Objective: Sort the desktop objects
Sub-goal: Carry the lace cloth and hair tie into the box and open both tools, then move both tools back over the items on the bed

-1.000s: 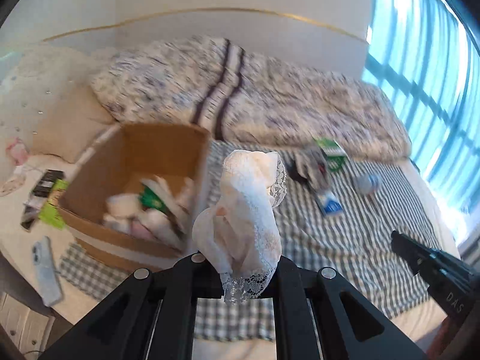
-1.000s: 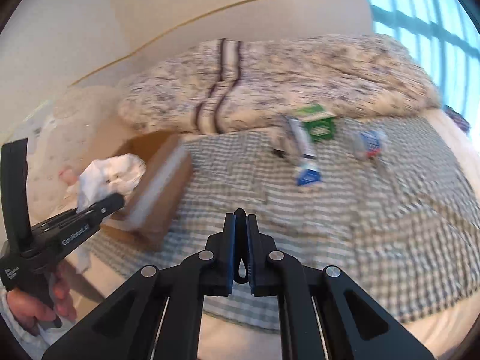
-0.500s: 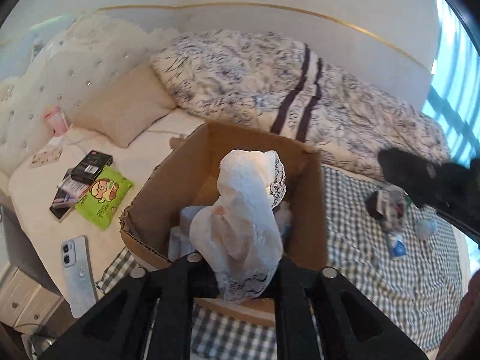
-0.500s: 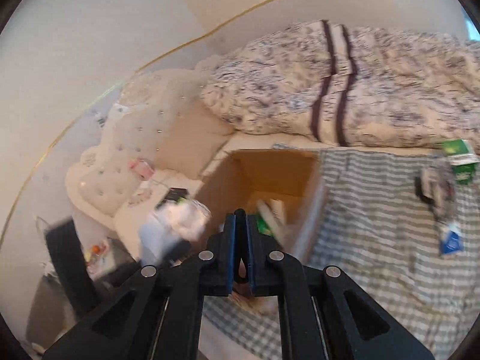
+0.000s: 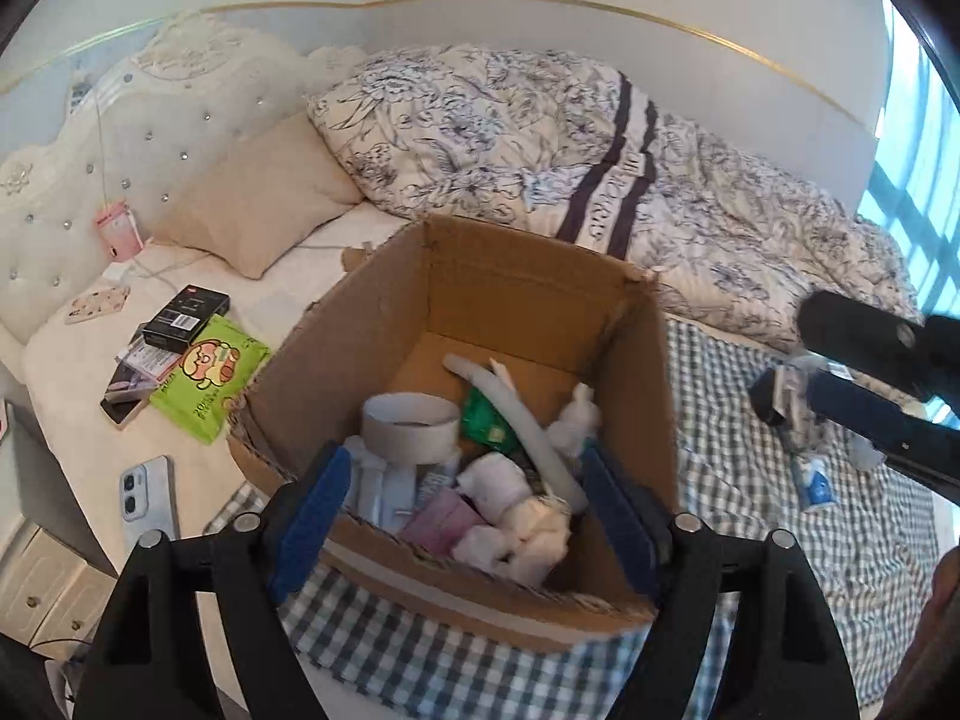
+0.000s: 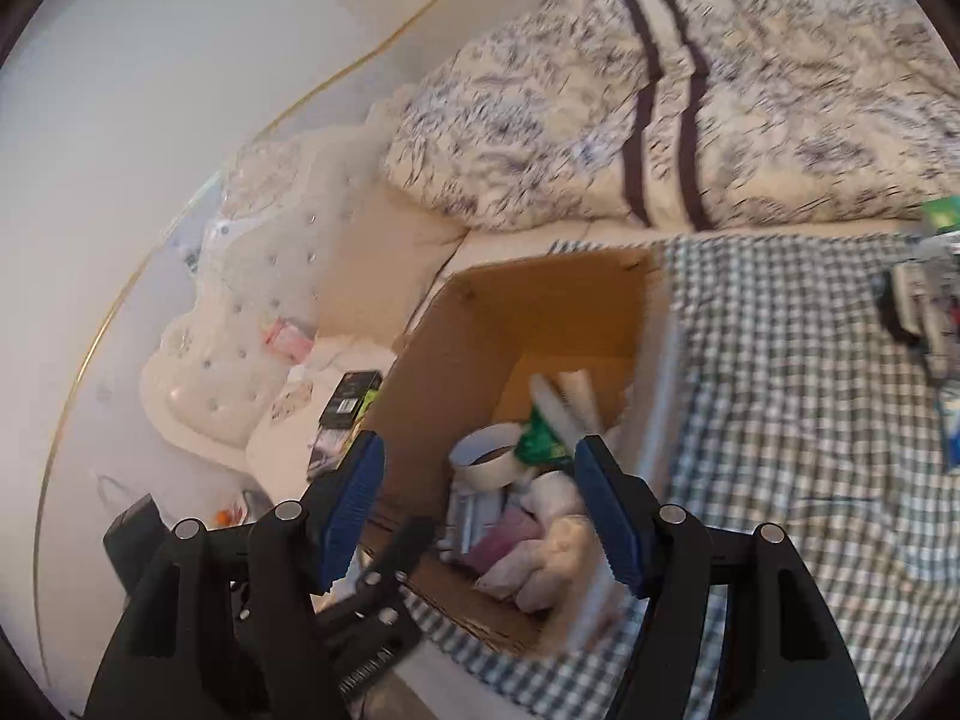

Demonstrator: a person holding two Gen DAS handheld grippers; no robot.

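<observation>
From the left wrist view, my left gripper stands released over the cardboard box in mid-frame; its jaws have just been opening, and nothing is between the blue pads now. The white lace cloth I judge dropped lies among the pile at the box's near wall, beside a tape roll, a green packet and a pink item. The right gripper shows at the right edge, over the leftover items on the checked blanket. So the box is partly filled and that small cluster is left, I judge. A phone and a green pouch lie at lower left; whether they belong to the sort I cannot tell

From the right wrist view, which is blurred, my right gripper has also just been opening, with nothing between the jaws; it is empty. The box rim runs just beyond its right finger, so I'd clear that edge before swinging out. The blanket at right gives open room toward the remaining items at the right edge
</observation>
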